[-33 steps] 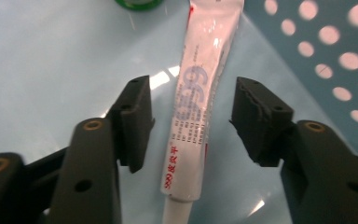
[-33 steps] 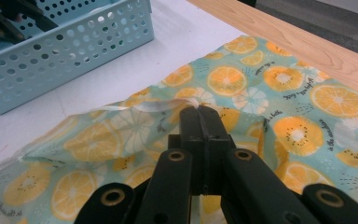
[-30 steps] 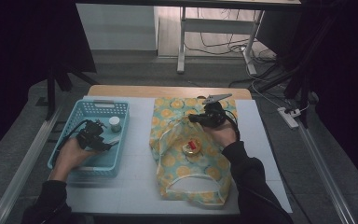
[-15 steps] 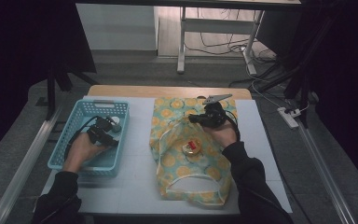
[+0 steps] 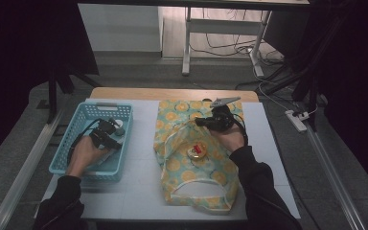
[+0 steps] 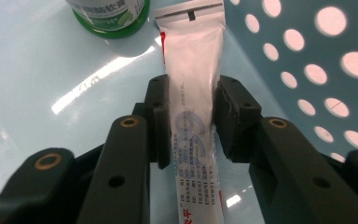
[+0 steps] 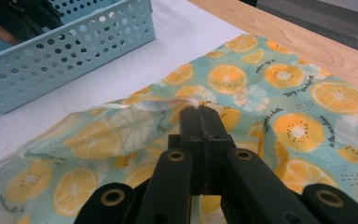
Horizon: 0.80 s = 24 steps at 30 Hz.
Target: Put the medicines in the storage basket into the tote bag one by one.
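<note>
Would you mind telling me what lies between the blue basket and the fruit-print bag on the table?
Nothing: in the high view a bare strip of table separates the basket from the bag.

White tube point(image 6: 193, 88) flat in basket point(image 5: 72, 170) (between jaws).

On the tabletop point(image 5: 139, 187), the basket point(image 5: 60, 163) sits at nine o'clock of the bag point(image 5: 182, 177); a tube point(image 6: 193, 84) and jar point(image 6: 109, 16) lie in the basket.

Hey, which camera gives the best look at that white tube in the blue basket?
The left gripper view. The white tube lies lengthwise between the left gripper jaws, which have just been closing on it, print readable. In the high view the hand and gripper cover that spot in the basket; the right gripper view shows the basket's wall.
</note>
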Available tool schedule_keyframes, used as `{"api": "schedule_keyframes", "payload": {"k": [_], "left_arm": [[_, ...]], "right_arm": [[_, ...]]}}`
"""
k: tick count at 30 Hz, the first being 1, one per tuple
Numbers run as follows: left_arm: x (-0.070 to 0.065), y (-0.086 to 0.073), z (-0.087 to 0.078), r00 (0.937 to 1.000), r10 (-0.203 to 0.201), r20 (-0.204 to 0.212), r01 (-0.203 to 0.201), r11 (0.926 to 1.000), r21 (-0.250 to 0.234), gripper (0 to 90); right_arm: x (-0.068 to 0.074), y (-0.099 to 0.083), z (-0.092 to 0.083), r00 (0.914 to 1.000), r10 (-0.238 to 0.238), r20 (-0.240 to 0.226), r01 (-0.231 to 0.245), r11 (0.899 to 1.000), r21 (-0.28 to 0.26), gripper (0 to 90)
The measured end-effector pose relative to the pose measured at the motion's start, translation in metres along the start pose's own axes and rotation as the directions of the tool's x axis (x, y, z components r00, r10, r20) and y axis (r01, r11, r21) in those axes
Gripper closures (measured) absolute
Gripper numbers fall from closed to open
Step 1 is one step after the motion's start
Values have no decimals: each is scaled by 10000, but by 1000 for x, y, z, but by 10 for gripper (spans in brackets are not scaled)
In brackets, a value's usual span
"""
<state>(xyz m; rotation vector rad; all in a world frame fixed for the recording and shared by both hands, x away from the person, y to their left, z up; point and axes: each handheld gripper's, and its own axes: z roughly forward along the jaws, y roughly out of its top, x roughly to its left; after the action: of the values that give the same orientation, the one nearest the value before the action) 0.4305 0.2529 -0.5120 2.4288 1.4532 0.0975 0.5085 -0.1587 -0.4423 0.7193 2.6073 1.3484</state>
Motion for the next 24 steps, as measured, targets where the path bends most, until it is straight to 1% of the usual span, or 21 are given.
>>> {"api": "schedule_keyframes", "payload": {"k": [1, 3, 5, 6, 10, 11, 13, 14, 19, 24], "left_arm": [[1, -1, 0, 10000, -26, 50, 26, 10000, -43, 677], [3, -2, -1, 9995, -156, 291, 160, 9998, -127, 677], [5, -4, -2, 9991, -222, 374, 228, 9996, -144, 677], [6, -5, -2, 9988, -280, 409, 287, 9994, -182, 677], [8, -7, -7, 9988, -310, 382, 324, 9988, -363, 677], [8, -8, -9, 9991, -272, 312, 285, 9987, -430, 677], [9, -8, -14, 9990, -273, 345, 292, 9980, -560, 677], [9, -9, -18, 9992, -272, 281, 290, 9973, -670, 677], [10, -12, -33, 9993, -216, 292, 245, 9947, -999, 677], [11, -15, -48, 9989, -191, 421, 248, 9901, -1382, 677]], "right_arm": [[0, 0, 0, 10000, -23, 5, 23, 10000, -8, 900], [0, 1, 0, 10000, -37, 3, 37, 10000, 5, 900], [0, 1, 0, 10000, -12, 12, 12, 10000, 6, 900], [0, 1, 0, 10000, -21, 22, 21, 10000, 9, 900], [0, 2, 0, 10000, -40, 34, 40, 10000, -11, 900], [0, 2, 0, 10000, -40, 32, 40, 10000, -13, 900], [0, 2, 0, 10000, -42, 31, 42, 10000, -5, 900], [0, 3, 0, 10000, -43, 32, 43, 10000, -7, 900], [0, 3, 0, 10000, -3, 31, 3, 10000, -57, 900], [0, 4, -1, 10000, 15, 32, -15, 10000, -98, 900]]}}
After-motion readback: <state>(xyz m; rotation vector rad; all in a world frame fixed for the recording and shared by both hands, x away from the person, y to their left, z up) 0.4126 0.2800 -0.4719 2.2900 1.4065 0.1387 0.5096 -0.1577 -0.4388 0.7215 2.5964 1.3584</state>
